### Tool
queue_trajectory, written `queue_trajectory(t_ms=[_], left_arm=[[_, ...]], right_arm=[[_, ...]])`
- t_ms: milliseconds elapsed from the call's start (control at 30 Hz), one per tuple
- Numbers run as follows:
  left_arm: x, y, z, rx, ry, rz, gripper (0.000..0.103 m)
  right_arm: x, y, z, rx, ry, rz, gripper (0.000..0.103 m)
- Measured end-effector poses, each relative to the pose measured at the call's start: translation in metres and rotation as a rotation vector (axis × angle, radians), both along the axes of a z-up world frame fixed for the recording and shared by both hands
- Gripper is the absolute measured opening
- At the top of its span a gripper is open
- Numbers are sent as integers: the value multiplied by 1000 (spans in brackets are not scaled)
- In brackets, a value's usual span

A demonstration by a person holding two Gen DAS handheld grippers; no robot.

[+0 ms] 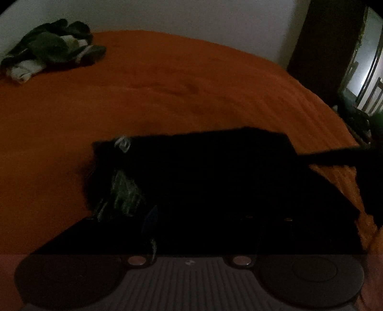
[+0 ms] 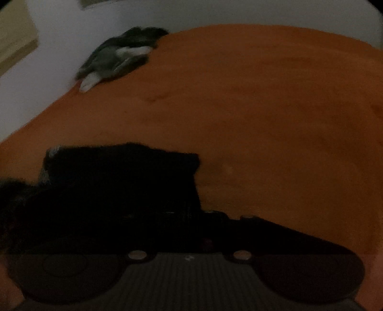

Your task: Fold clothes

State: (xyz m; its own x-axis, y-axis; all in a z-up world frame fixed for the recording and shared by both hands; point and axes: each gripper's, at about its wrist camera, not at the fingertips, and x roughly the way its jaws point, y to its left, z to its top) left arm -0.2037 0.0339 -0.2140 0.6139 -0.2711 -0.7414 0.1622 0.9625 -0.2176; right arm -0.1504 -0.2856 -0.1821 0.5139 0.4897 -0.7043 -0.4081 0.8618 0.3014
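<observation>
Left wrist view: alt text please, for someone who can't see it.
A black garment lies flattened on an orange bedspread just ahead of the camera, too dark to show the gripper's fingers against it. A crumpled pile of dark and white clothes sits at the far left edge by a white wall.

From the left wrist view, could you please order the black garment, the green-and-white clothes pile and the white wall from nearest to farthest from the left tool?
1. Black garment: directly ahead, low in the centre, on the orange bedspread.
2. Green-and-white clothes pile: far upper left on the bed.
3. White wall: behind the bed, across the top.
</observation>
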Motion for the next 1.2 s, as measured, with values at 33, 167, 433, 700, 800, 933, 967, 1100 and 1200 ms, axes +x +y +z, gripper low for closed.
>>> queue_trajectory(t_ms=[33,167,433,700,800,933,967,1100,1200], left_arm=[[-8,4,5,-16,8,10,56],[-35,7,23,-90,17,9,64],[-86,28,-6,-59,145,83,63],[-86,40,28,-6,109,60,56],[-60,42,49,-11,43,43,64],[-18,41,48,-43,85,28,60],[-11,39,44,-65,120,22,56],[-25,31,35,-106,199,-1,48],[-39,25,30,-128,232,-18,48]], right_arm=[[-6,-1,9,16,-2,-2,12],[-60,-1,21,63,25,41,25],[-129,-29,-17,114,196,-30,25],[-117,-50,34,147,155,-17,31],[-96,-49,44,118,110,-66,44],[-72,-26,33,73,160,-71,46],[-74,-20,30,64,170,-63,46],[-100,-10,23,18,147,-63,46],[-129,-5,27,-59,81,-21,46]])
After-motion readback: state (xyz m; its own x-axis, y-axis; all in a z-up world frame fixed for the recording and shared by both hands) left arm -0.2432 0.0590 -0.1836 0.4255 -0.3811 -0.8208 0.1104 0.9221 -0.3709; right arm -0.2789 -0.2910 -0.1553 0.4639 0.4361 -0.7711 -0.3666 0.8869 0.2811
